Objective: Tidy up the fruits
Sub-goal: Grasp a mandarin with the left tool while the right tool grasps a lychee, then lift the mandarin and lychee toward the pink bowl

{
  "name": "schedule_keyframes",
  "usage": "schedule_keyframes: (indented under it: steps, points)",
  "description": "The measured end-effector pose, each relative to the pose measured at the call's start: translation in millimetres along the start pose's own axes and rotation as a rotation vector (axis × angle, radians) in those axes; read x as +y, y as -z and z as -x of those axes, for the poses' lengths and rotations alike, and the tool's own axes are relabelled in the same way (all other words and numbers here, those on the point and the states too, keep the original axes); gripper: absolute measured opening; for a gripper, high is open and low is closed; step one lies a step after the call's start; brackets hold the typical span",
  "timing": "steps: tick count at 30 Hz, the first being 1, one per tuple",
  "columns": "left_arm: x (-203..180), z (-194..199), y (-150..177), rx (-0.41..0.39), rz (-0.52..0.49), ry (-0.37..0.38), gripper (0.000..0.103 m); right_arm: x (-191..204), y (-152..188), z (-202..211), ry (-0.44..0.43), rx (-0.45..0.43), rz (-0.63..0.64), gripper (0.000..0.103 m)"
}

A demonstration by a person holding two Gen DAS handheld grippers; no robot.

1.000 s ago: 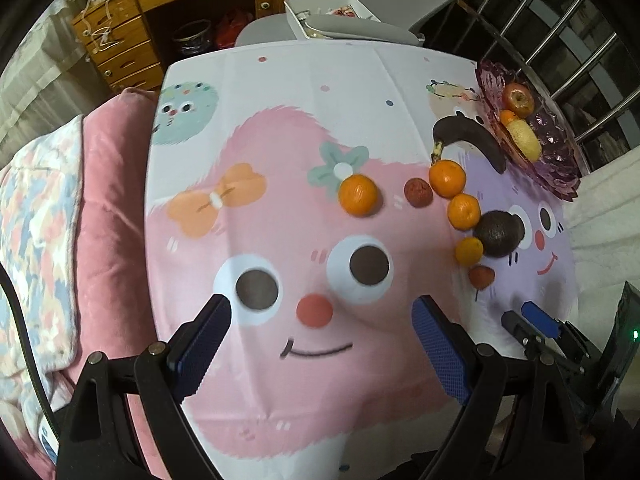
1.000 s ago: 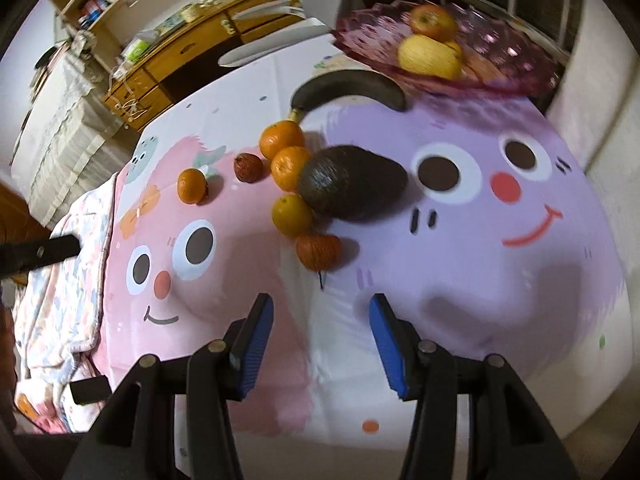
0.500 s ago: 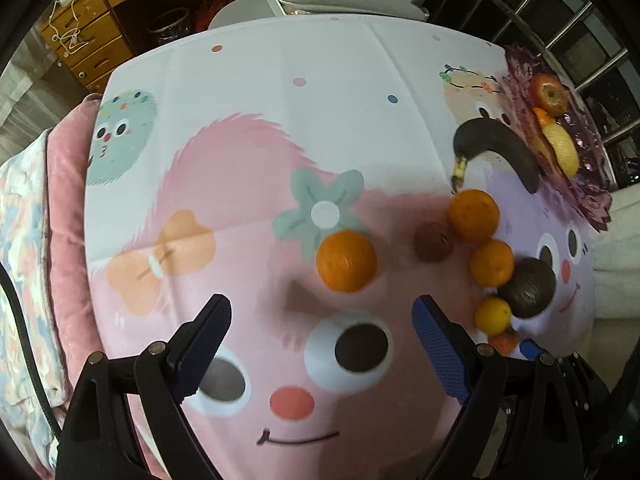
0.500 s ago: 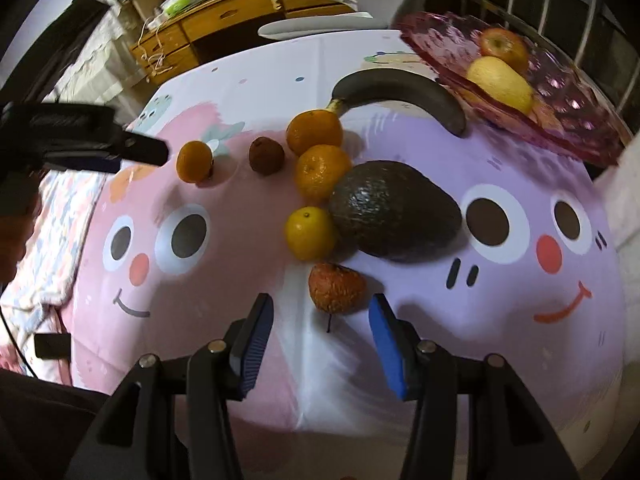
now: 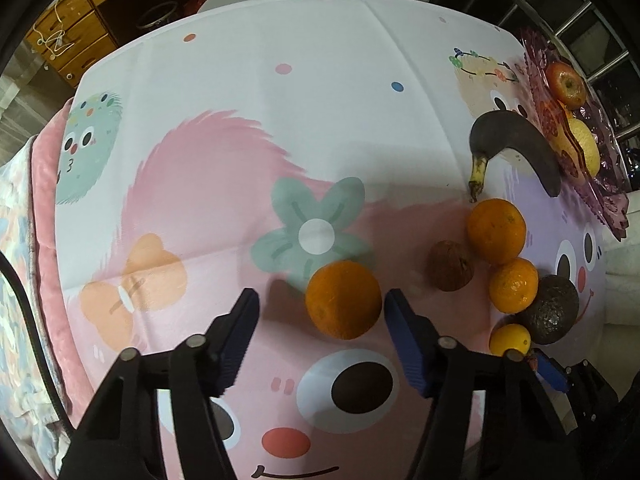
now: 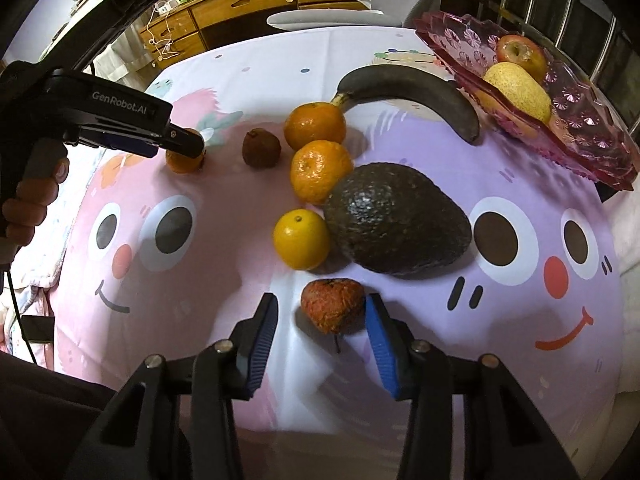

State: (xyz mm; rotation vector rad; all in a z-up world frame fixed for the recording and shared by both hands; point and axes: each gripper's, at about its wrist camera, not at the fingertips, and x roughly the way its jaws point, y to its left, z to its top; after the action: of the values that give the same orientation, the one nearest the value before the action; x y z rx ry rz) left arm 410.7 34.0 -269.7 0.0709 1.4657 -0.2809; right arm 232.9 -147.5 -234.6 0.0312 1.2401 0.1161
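Observation:
A lone orange (image 5: 343, 299) lies on the cartoon tablecloth between the fingers of my left gripper (image 5: 322, 304). Its jaws are closing; the right pad is close to the peel and the left pad stands apart. In the right wrist view a wrinkled red fruit (image 6: 332, 310) lies between the fingers of my right gripper (image 6: 320, 306). Those jaws are closing too, with a gap still on the left side. A pink glass dish (image 6: 580, 128) at the far right holds an apple (image 6: 518, 52) and a pear (image 6: 518, 90).
Beyond the red fruit lie an avocado (image 6: 396, 220), three small oranges (image 6: 320, 170), a brown shrivelled fruit (image 6: 261, 148) and a blackened banana (image 6: 408, 88). A hand (image 6: 32, 196) holds the left gripper's handle. Wooden drawers (image 6: 240, 8) and a chair stand behind the table.
The left gripper came down over the lone orange and its jaws narrowed around it. The right gripper moved in onto the red fruit and its jaws narrowed a little.

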Motion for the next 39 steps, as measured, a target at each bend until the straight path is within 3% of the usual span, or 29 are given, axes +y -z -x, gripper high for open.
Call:
schedule_keyframes:
  steps: [6, 21, 39]
  points:
    - [-6, 0, -1, -0.004, -0.019, 0.033, 0.037, 1, 0, -5, -0.005, 0.008, 0.01, 0.034]
    - [-7, 18, 13, -0.011, -0.031, -0.004, 0.036, 8, 3, -3, -0.012, 0.05, 0.003, 0.034]
    - [-11, 89, 110, -0.073, -0.01, 0.046, 0.036, 14, 56, 56, -0.047, 0.007, -0.121, 0.034]
